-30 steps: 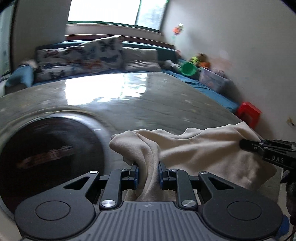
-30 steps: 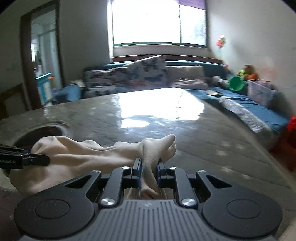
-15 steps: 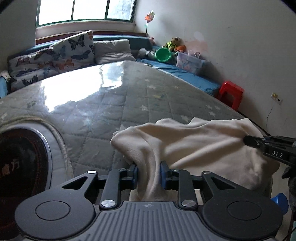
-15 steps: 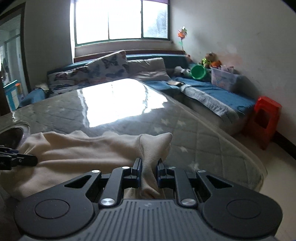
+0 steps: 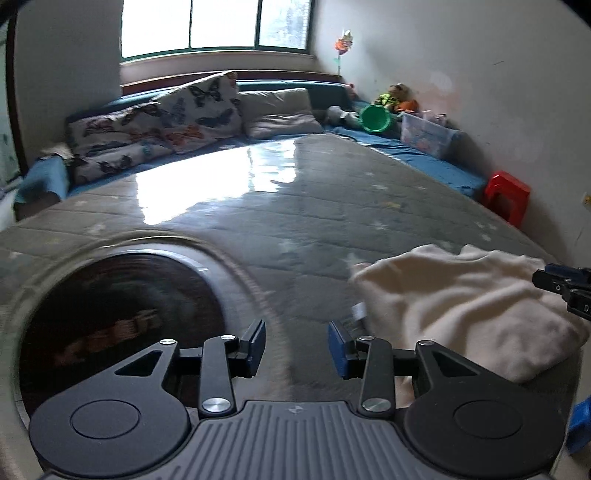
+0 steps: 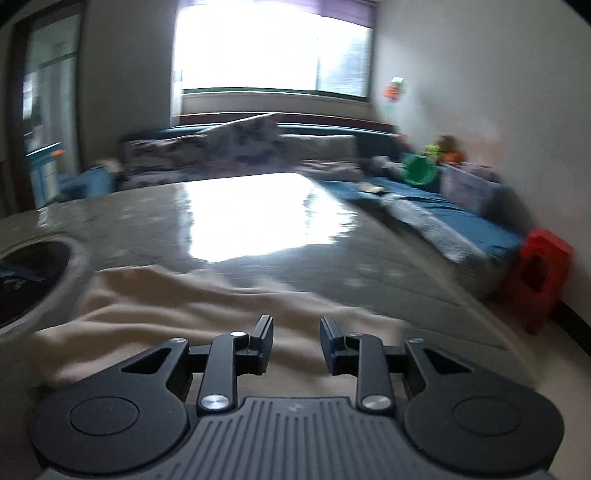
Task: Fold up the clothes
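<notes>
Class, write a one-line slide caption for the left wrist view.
Left gripper, just opened and empty, over the mattress beside the released cream garment.

A grey quilted mattress (image 5: 332, 206) fills the middle, glare from the far window (image 5: 218, 24) on it. Butterfly-print cushions (image 5: 159, 122) lie along its far edge. Far right sit a green bucket (image 5: 376, 118) and clear box (image 5: 428, 134); a red stool (image 6: 543, 273) stands right.

I see soft matt cream cloth (image 5: 461, 306) on glossy quilted mattress cover (image 5: 295, 206), matt black plastic left gripper (image 5: 296, 345) beside cloth.
</notes>
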`<state>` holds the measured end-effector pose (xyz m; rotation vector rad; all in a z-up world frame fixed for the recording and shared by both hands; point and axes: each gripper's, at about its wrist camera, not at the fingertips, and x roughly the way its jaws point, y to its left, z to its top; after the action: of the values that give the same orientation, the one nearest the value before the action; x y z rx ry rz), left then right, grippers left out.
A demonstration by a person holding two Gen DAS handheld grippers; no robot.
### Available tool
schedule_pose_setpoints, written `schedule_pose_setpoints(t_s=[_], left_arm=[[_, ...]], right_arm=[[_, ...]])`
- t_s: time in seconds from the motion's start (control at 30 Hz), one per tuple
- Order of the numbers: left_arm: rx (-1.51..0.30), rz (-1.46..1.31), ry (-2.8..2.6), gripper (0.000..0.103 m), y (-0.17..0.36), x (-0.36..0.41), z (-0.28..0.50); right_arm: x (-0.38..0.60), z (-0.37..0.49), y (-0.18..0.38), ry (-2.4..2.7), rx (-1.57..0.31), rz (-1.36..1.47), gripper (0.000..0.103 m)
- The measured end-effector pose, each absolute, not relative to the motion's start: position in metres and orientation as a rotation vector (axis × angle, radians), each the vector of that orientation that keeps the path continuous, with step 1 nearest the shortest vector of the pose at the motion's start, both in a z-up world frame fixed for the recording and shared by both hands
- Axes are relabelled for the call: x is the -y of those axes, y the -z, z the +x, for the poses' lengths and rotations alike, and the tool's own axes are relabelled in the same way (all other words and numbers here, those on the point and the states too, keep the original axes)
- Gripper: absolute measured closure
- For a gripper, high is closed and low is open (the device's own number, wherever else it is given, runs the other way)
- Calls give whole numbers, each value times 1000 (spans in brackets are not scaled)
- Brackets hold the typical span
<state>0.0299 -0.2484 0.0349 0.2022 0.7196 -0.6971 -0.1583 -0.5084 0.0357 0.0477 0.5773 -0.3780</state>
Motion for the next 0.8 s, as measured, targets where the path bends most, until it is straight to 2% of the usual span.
schedule_pose_setpoints(t_s=[0.1,0.37,0.53,0.8], left_arm=[[-719,213,663,60,-38,226,25],[-695,228,512,55,-48,148,18],[-695,200,394,48,-42,99,11],[-739,80,206,41,-11,42,1]], right_arm=[[489,-141,-32,310,-596,24,68],[471,-112,-25,230,-650,58,67],[454,-107,-34,149,-604,52,53],[392,-74,-35,-33,-570,13,40]])
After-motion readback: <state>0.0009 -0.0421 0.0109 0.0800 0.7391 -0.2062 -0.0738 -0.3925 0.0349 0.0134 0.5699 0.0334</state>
